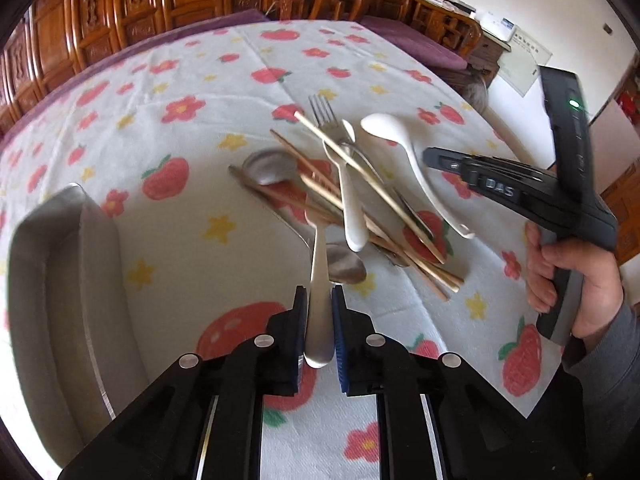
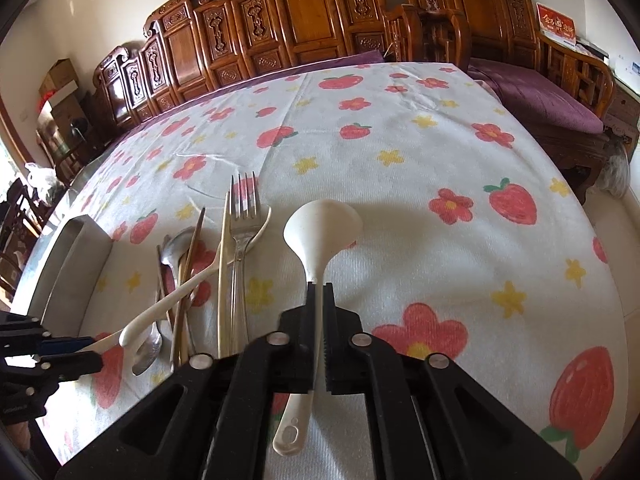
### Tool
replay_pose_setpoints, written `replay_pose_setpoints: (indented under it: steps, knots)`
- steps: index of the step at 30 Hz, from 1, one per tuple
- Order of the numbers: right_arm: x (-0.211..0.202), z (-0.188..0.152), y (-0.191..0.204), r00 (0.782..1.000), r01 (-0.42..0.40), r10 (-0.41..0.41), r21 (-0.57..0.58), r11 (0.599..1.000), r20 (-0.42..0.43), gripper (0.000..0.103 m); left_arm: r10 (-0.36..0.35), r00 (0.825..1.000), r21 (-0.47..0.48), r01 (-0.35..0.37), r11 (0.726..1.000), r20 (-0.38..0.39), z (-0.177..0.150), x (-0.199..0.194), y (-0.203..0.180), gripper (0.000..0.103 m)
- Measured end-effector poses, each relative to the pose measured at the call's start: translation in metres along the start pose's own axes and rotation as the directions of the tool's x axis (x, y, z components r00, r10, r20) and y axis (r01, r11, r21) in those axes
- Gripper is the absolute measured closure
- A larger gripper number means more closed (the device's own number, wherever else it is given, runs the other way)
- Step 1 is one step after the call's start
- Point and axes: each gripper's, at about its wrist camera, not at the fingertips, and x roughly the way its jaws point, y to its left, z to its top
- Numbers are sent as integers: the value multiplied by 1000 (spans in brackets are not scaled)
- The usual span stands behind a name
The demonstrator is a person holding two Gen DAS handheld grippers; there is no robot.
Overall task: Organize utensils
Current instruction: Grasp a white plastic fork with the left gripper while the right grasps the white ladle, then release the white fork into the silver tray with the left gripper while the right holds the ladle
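My left gripper (image 1: 319,294) is shut on the handle of a metal utensil (image 1: 319,280) whose far end is lost in the utensil pile (image 1: 344,196). The pile holds a metal fork (image 1: 324,114), metal spoons, a white spoon and several chopsticks. My right gripper (image 2: 319,288) is shut on the handle of a white ceramic spoon (image 2: 322,226), bowl pointing away, held above the cloth. The same spoon (image 1: 404,152) and the right gripper (image 1: 428,157) show at the right in the left wrist view. The left gripper (image 2: 86,350) shows at the lower left of the right wrist view.
A grey metal tray (image 1: 60,272) lies left of the pile; it also shows in the right wrist view (image 2: 68,264). The table has a white cloth with strawberries and flowers (image 2: 440,160). Carved wooden chairs (image 2: 300,20) and a purple-cushioned bench (image 2: 544,100) stand beyond it.
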Motion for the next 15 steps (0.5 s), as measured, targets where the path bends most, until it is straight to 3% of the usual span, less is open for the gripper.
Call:
replay_pose_setpoints:
  steps: [2, 6, 11, 13, 15]
  knots:
    - [2, 0, 1, 1000, 1, -1, -2, 1000, -1, 70, -13, 1000, 3, 13, 1000, 11, -2, -8, -3, 92]
    - [8, 0, 7, 1000, 20, -21, -28, 999, -13, 70, -18, 998, 2, 18, 1000, 56, -7, -30, -10, 92]
    - [17, -4, 18, 994, 104, -107, -105, 989, -26, 70, 11, 993, 5, -12, 1000, 116, -14, -56, -15, 92]
    - [18, -5, 20, 991, 126, -130, -124, 984, -25, 72, 23, 991, 10, -25, 1000, 133, -16, -63, -16, 92]
    - [18, -5, 19, 987, 155, -159, -135, 979, -20, 82, 36, 988, 13, -38, 999, 152, -17, -71, -17, 92]
